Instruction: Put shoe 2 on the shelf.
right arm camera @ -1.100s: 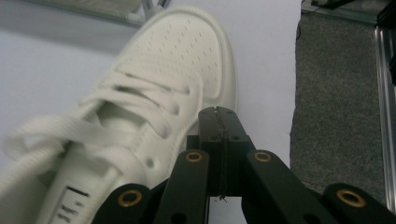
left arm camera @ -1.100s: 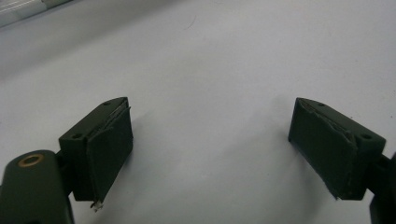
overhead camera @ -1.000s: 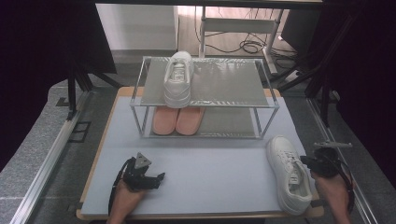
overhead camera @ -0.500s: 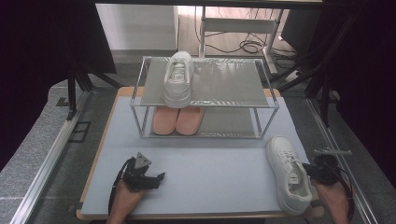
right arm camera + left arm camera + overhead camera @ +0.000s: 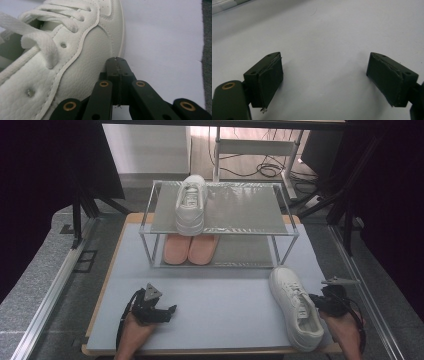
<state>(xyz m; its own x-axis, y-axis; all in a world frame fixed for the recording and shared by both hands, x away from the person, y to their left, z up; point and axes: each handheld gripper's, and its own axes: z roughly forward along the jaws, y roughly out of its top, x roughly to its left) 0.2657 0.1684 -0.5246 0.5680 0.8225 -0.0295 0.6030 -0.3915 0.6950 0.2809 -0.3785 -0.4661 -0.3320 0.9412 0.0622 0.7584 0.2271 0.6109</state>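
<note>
One white sneaker already sits on the rack, upper centre; its mate lies lower right, not yet shelved. My right gripper, jaws pressed together on nothing, is at that shoe's side. Left gripper gapes empty. Whether the tip touches leather, I cannot tell.

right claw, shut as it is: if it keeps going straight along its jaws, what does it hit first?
Most likely the white sneaker. The right claw has its jaws closed together, tips right at the shoe's side near the sole edge; whether they already touch it is unclear. Beyond lies the table mat.
</note>
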